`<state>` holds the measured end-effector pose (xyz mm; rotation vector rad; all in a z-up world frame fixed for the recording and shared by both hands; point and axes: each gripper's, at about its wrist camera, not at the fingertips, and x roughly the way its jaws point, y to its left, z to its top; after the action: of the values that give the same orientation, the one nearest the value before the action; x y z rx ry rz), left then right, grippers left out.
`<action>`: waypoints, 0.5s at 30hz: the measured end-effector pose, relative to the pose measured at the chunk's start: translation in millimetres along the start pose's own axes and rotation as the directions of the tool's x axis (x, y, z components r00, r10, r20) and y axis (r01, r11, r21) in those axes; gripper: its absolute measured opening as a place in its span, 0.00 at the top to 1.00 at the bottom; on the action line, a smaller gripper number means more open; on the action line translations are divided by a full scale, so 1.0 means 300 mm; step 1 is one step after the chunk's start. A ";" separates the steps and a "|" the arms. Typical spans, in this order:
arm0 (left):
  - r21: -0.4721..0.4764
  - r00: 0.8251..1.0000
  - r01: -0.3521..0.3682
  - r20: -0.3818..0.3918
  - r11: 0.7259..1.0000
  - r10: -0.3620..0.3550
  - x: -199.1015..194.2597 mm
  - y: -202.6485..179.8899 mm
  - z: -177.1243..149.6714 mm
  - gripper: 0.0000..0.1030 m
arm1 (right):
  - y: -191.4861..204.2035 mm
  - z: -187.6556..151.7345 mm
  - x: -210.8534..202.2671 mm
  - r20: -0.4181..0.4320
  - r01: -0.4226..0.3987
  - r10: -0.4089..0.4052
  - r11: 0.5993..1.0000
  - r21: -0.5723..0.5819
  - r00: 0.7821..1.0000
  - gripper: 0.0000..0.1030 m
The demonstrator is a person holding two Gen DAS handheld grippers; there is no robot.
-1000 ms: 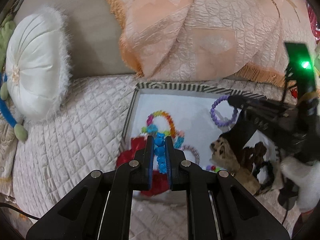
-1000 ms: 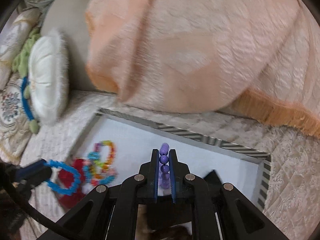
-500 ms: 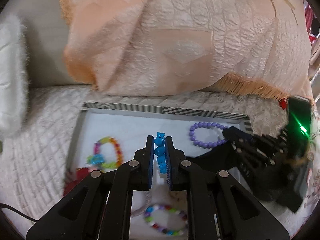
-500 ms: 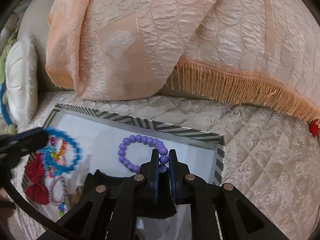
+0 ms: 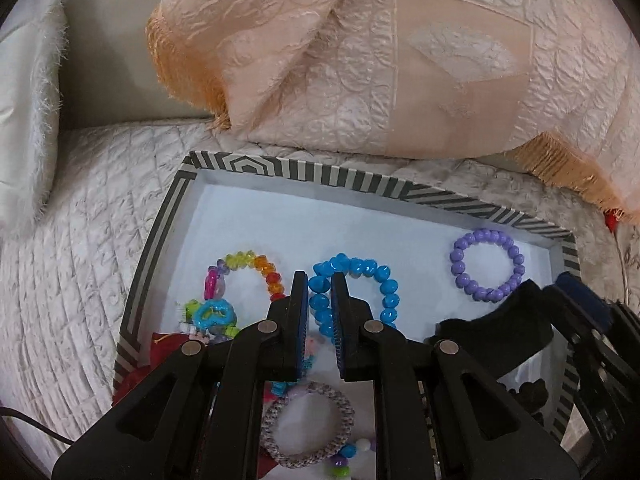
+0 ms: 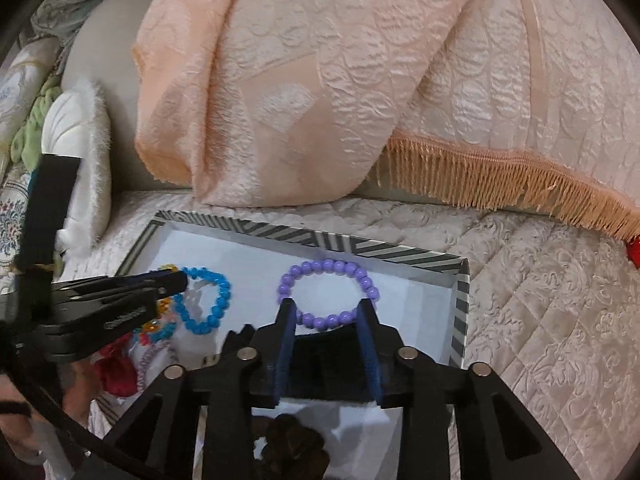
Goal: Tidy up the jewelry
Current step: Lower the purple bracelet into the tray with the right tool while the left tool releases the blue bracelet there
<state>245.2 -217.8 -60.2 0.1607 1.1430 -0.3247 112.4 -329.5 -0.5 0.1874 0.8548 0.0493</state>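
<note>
A striped-rim tray (image 5: 352,178) with a white floor lies on the quilted bed. My left gripper (image 5: 320,284) is shut on a blue bead bracelet (image 5: 368,276), which rests on the tray floor; it also shows in the right wrist view (image 6: 208,300). A purple bead bracelet (image 5: 486,264) lies free at the tray's far right. In the right wrist view my right gripper (image 6: 326,308) is open, its fingers on either side of the purple bracelet's (image 6: 328,294) near edge.
A rainbow bead bracelet (image 5: 248,268), a grey knit band (image 5: 308,424), red fabric pieces (image 5: 168,344) and a black cloth (image 5: 504,328) lie in the tray. A peach fringed blanket (image 5: 380,60) hangs behind it. A white fluffy cushion (image 6: 80,152) sits left.
The right gripper has opened and let the purple bracelet down onto the tray. The left gripper has lowered the blue bracelet onto the tray floor, still pinching it.
</note>
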 end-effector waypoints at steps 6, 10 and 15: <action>-0.004 0.999 0.043 0.011 0.999 -0.043 -0.028 0.006 -0.039 0.55 | 0.018 -0.054 -0.078 0.004 -0.006 0.006 1.000 0.009 1.000 0.67; -0.005 0.999 0.016 0.035 1.000 -0.016 -0.101 0.032 -0.094 0.54 | 0.045 -0.097 -0.123 0.008 -0.008 0.008 1.000 0.015 1.000 0.67; 0.007 0.996 -0.040 0.080 0.999 0.040 -0.218 0.070 -0.182 0.54 | 0.092 -0.152 -0.172 0.004 -0.024 0.024 0.999 0.033 1.000 0.66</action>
<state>180.3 -171.0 -23.8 0.1761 1.0580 -0.2977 45.2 -301.8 13.8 0.2284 0.8501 0.0572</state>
